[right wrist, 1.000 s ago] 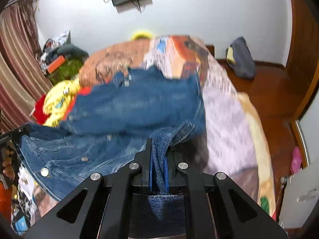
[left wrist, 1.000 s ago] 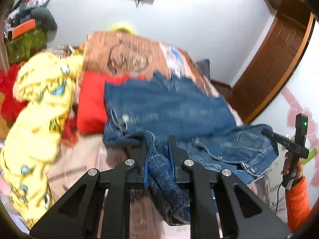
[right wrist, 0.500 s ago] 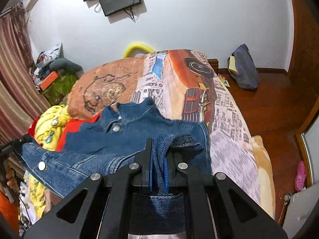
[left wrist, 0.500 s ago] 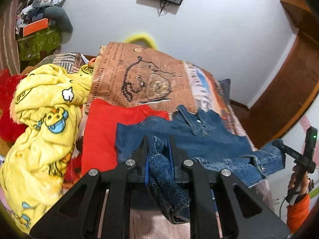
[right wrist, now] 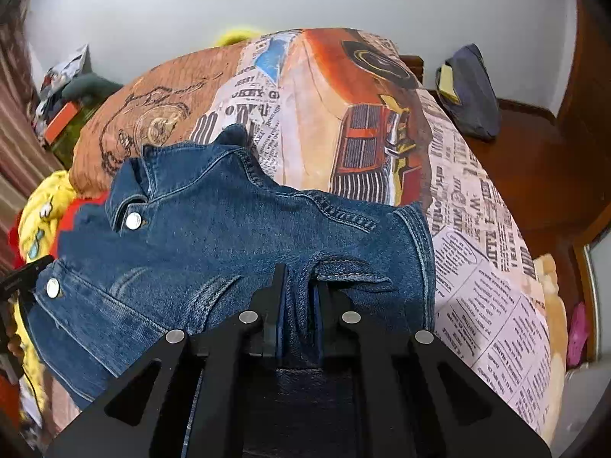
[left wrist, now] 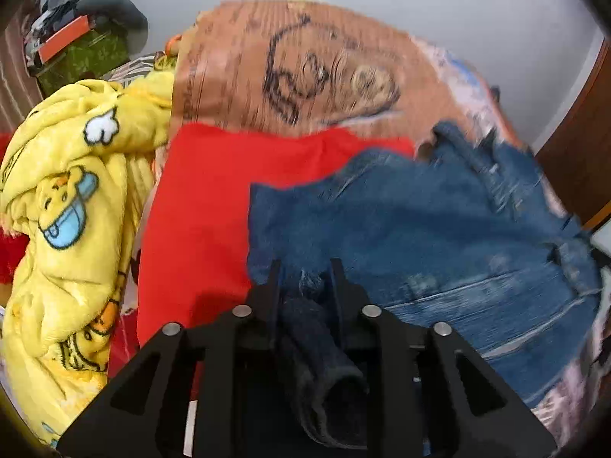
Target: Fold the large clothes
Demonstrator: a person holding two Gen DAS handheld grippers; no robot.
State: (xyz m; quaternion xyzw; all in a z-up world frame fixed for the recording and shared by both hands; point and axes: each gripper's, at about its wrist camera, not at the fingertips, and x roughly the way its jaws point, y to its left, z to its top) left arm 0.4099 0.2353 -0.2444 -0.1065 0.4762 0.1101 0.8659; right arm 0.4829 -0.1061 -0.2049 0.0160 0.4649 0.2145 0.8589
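Observation:
A blue denim jacket (left wrist: 420, 229) lies on the printed bedspread (left wrist: 305, 57), collar toward the far side. My left gripper (left wrist: 303, 267) is low over the jacket's left edge, and its jaws are opening. A dark fold of denim still sits loosely between them. In the right wrist view the jacket (right wrist: 229, 236) shows its collar and two metal buttons. My right gripper (right wrist: 298, 271) is shut on a denim fold at the jacket's right edge, close to the bedspread (right wrist: 343, 114).
A red garment (left wrist: 206, 210) lies under the jacket's left side, and a yellow cartoon blanket (left wrist: 68, 191) is heaped further left. A dark bag (right wrist: 469, 91) leans on the wall beside the bed. Wooden floor (right wrist: 534, 175) runs along the right, with clutter (left wrist: 76, 38) at the far left.
Both grippers have moved forward and down, carrying the denim over the jacket onto the bed. The left jaws now stand wider around their fold. The right jaws have stayed clamped.

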